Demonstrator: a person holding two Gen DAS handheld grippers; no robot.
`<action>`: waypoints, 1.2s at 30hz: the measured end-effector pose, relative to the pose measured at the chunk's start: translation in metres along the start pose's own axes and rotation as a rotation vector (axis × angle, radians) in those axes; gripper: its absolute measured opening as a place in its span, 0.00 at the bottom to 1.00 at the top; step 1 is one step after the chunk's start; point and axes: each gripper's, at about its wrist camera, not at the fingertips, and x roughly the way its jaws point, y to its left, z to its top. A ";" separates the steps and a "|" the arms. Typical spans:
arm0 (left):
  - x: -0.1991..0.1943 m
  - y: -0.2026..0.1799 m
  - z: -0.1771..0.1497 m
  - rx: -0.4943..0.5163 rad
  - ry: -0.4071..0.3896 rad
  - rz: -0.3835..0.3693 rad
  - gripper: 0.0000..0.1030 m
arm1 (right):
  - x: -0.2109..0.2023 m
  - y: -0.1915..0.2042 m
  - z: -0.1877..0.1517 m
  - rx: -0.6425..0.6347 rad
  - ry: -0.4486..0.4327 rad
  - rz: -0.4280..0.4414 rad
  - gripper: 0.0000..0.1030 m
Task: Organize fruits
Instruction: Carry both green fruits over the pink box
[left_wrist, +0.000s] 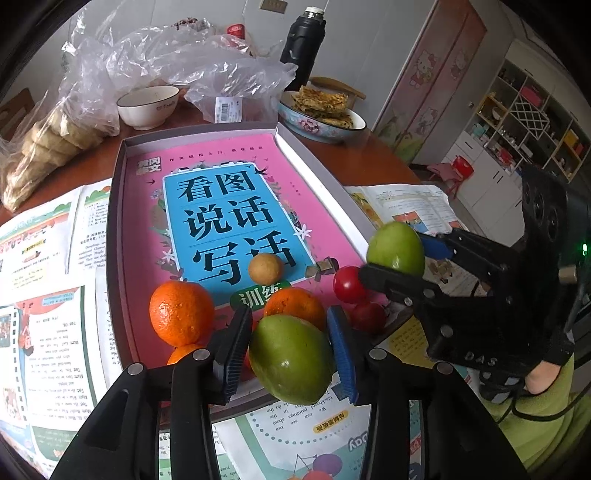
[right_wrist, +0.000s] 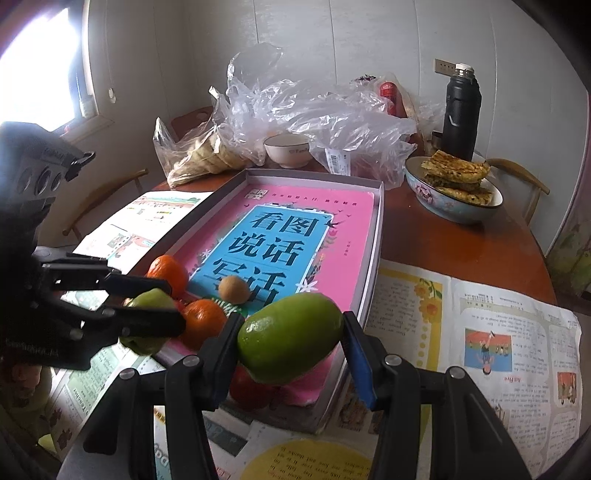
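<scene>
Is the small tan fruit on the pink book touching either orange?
Apart. In the left wrist view the small tan fruit lies alone on the pink book, with printed cover visible between it and each orange.

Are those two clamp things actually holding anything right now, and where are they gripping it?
Yes. Each hand-held gripper, left and right, clamps a green fruit, left's and right's, across its middle between blue pads.

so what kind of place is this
Most likely a home dining room: a round brown wooden table holds a floral bowl of flatbreads, a white ceramic bowl and a black thermos flask, with pink cartoon-cat wardrobe doors behind.
</scene>
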 end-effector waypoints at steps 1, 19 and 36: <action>0.001 0.000 0.000 -0.001 0.001 -0.001 0.43 | 0.003 -0.001 0.003 -0.002 0.002 0.004 0.51; 0.002 0.001 -0.002 0.009 0.005 0.012 0.46 | 0.055 0.005 0.023 -0.037 0.081 0.039 0.51; 0.004 0.011 -0.001 -0.014 0.005 0.039 0.53 | 0.059 0.007 0.014 -0.081 0.122 -0.011 0.50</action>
